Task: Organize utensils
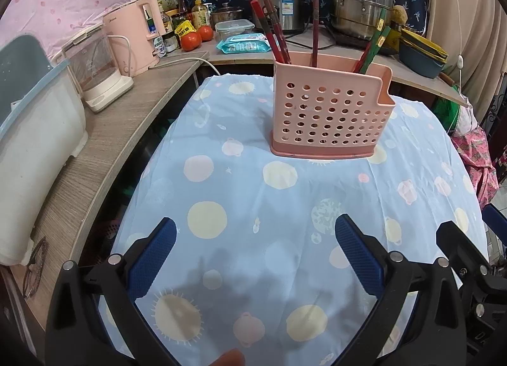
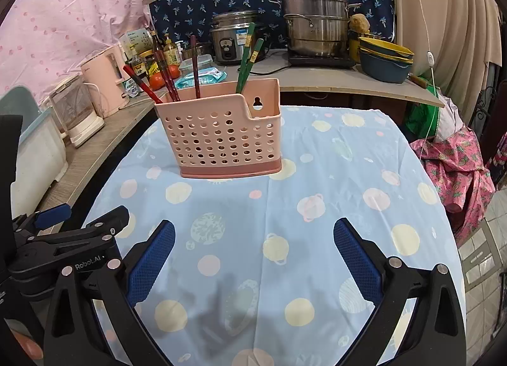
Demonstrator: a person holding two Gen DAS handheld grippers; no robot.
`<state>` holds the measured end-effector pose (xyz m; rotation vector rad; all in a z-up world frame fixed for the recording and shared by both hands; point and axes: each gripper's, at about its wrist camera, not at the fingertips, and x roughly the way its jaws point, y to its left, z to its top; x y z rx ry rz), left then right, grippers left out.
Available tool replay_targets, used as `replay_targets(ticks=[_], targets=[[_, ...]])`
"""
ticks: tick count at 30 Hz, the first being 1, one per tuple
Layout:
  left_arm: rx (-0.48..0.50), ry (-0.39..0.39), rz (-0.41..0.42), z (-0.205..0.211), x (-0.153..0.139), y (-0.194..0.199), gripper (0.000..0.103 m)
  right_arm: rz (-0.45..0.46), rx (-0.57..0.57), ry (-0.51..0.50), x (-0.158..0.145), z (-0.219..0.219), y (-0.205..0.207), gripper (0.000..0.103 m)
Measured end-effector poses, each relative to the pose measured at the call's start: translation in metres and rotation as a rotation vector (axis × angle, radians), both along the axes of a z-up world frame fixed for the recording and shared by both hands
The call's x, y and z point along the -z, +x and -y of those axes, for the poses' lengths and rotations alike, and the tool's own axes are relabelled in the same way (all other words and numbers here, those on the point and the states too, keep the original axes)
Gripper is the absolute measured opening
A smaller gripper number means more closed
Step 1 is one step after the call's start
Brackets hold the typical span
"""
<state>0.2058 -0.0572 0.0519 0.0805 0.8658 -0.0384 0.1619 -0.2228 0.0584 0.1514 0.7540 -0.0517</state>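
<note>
A pink perforated utensil holder (image 1: pixel 329 112) stands upright on the blue patterned tablecloth (image 1: pixel 253 201); it also shows in the right wrist view (image 2: pixel 225 138). Several dark red chopsticks (image 1: pixel 272 33) lean in its left part and a pair of green chopsticks (image 1: pixel 377 39) in its right part; the right wrist view shows the red ones (image 2: pixel 164 80) and the green ones (image 2: pixel 250 55) too. My left gripper (image 1: pixel 255 233) is open and empty, well short of the holder. My right gripper (image 2: pixel 253 233) is open and empty, beside the left gripper (image 2: pixel 73 233).
A wooden counter (image 1: pixel 104 157) runs along the left with a white box (image 1: pixel 35 150), a glass kettle (image 1: pixel 95 71) and a pink appliance (image 1: pixel 136 36). Behind the table stand a rice cooker (image 2: pixel 234 36), steel pots (image 2: pixel 313 17), stacked bowls (image 2: pixel 385 58), tomatoes (image 1: pixel 196 38) and bottles.
</note>
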Motion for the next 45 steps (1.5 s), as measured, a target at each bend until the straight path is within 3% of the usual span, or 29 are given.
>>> replay_targets(ticks=[45], targets=[[-0.047, 0.028, -0.007, -0.0056, 0.0055, 0.0027, 0.096, -0.02, 0.006, 0.003, 0.0063, -0.0026, 0.0039, 0.097]])
